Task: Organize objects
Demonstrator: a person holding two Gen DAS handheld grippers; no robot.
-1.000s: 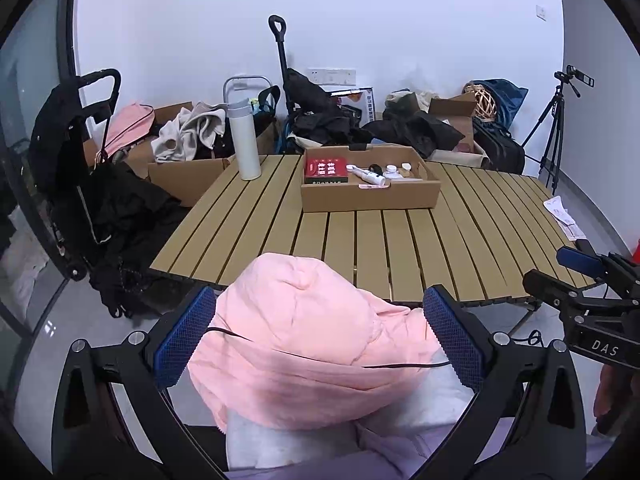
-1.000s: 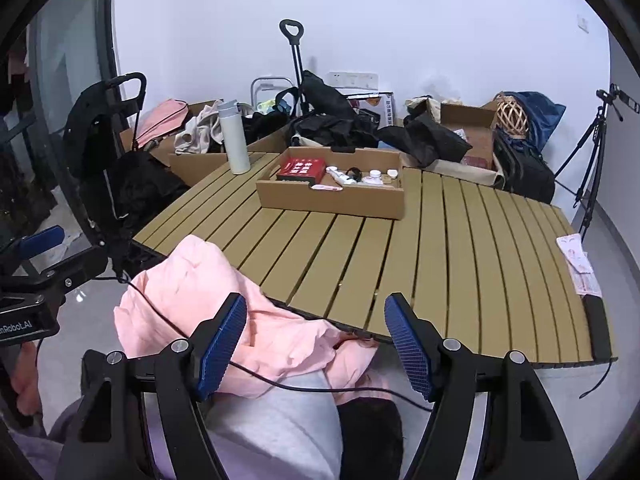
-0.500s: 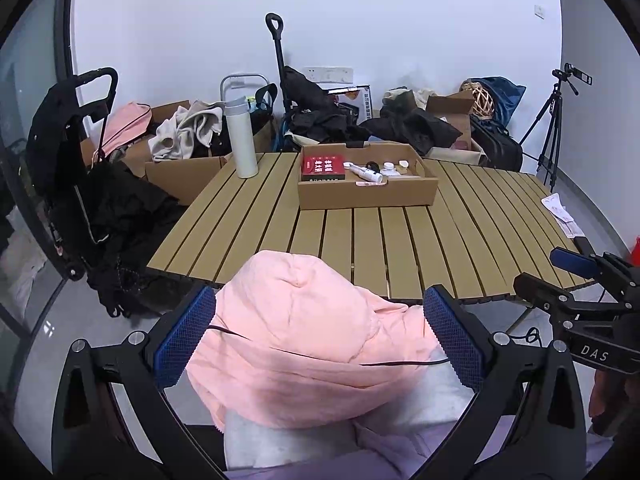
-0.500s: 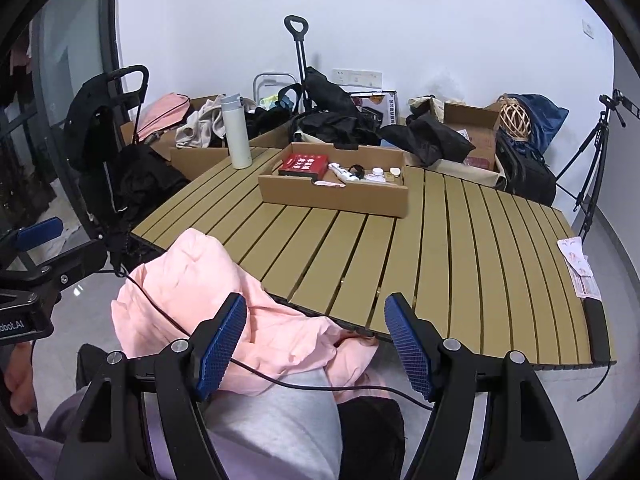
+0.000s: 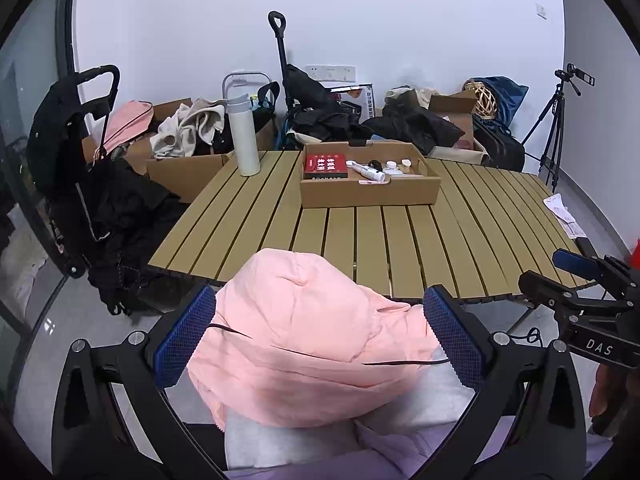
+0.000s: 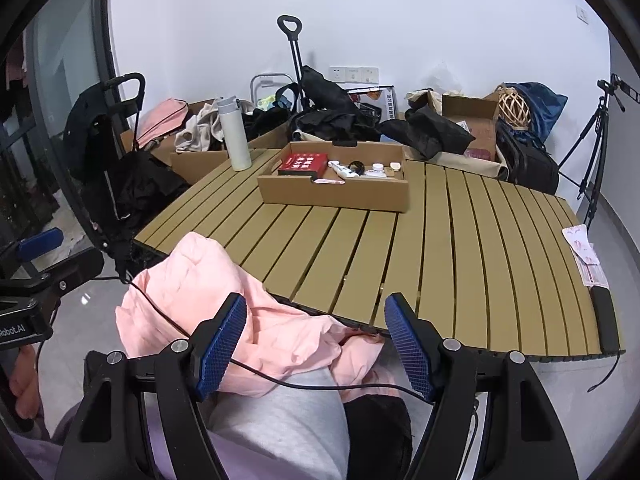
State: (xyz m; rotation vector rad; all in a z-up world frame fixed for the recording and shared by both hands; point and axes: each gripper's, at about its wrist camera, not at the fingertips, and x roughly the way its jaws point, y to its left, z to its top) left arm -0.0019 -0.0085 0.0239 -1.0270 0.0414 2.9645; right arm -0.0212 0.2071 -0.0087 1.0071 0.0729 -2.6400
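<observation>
A shallow cardboard box (image 5: 370,192) (image 6: 334,194) stands on the slatted table (image 5: 400,240) (image 6: 440,260). It holds a red packet (image 5: 325,165) (image 6: 303,162), a white tube (image 5: 366,171) and small white jars (image 5: 390,167). A white bottle (image 5: 243,136) (image 6: 234,134) stands upright to the box's left. A pink garment (image 5: 304,340) (image 6: 224,312) lies on the person's lap, below the table's near edge. My left gripper (image 5: 318,336) is open above the garment. My right gripper (image 6: 314,338) is open, near the table's front edge. Both are empty.
A black stroller (image 5: 76,168) stands left of the table. Open boxes with clothes (image 5: 188,132), black bags (image 5: 328,120) and a tripod (image 5: 556,120) line the back wall. Papers (image 6: 584,256) lie on the table's right end. A black cable (image 6: 280,376) crosses the lap.
Both grippers have risen slightly and tilted, so the table and box sit a little lower and nearer in view. The jaws stay open. Nothing on the table has moved.
</observation>
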